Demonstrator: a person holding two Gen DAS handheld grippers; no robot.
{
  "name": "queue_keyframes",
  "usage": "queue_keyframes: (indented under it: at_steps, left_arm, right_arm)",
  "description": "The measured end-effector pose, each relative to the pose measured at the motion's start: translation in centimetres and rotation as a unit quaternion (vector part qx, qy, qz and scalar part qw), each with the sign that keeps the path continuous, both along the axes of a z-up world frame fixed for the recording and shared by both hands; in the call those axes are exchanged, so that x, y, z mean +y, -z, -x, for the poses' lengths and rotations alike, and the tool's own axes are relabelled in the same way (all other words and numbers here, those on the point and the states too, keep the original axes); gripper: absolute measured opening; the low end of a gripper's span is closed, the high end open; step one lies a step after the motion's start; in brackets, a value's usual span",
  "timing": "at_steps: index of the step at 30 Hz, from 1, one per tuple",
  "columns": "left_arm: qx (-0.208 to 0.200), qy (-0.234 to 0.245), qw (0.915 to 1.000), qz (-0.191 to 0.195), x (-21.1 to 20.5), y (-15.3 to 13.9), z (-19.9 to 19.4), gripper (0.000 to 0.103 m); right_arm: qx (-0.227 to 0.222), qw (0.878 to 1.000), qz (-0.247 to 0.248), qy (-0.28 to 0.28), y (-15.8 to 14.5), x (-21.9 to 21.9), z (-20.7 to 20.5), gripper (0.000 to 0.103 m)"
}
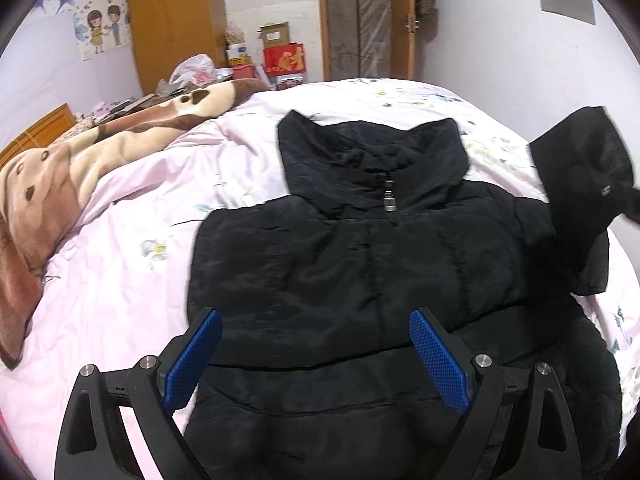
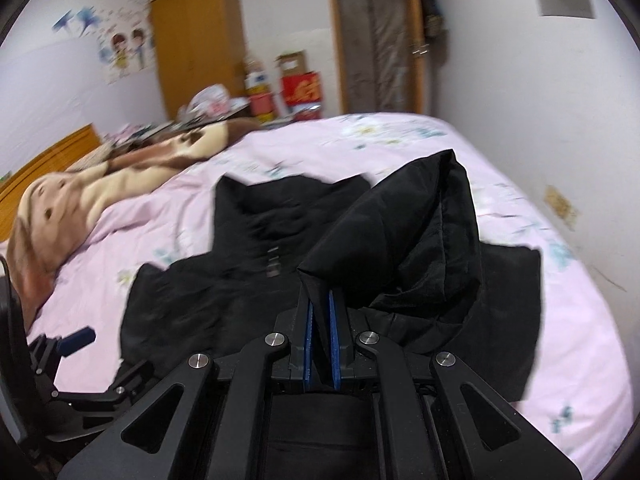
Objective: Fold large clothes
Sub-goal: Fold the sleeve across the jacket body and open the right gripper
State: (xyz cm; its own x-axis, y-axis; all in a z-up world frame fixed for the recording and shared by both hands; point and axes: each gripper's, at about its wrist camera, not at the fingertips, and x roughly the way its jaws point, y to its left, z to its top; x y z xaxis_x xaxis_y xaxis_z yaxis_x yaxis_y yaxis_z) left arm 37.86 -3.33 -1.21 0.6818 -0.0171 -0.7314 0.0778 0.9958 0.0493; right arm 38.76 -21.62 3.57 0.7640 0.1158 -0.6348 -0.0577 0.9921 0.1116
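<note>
Bed, pink sheet: black jacket flat, collar toward 12 o'clock. Left gripper fingers apart, empty. Right gripper clamped on sleeve, raised.

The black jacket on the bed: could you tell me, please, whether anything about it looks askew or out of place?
One thing stands out. The black jacket lies flat and zipped on the pink bedspread, but its sleeve is lifted off the bed, pinched in the right tongs. The left tongs are open and hold nothing.
</note>
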Motion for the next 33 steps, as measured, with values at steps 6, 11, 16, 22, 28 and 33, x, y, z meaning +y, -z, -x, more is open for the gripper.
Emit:
queue_keyframes:
  at_steps: [6,11,16,22,28,33]
  left_arm:
    - [0.004,-0.021,0.9996,0.021,2.9,0.3,-0.8,0.095]
    - [0.006,-0.024,0.9993,0.028,4.0,0.9,-1.4,0.095]
    - [0.020,-0.017,0.9982,0.055,3.6,1.8,-2.1,0.095]
    - [0.035,0.013,0.9926,0.115,2.5,1.9,-2.3,0.095]
    - [0.031,0.029,0.9818,0.185,1.4,1.0,-2.8,0.095]
    - [0.046,0.037,0.9910,0.120,-1.4,1.4,-5.0,0.095]
  right_arm:
    - [0.036,0.998,-0.011,-0.048,2.9,5.2,-2.5,0.007]
    - [0.060,0.996,-0.025,-0.058,4.9,6.6,-4.0,0.009]
    - [0.070,0.990,-0.097,-0.077,5.0,4.9,-4.0,0.024]
    - [0.044,0.984,-0.150,-0.085,2.8,2.9,-2.8,0.054]
    - [0.021,0.985,-0.164,-0.057,1.0,-0.3,-1.2,0.056]
    - [0.010,0.993,-0.114,-0.019,1.0,-2.5,-0.2,0.056]
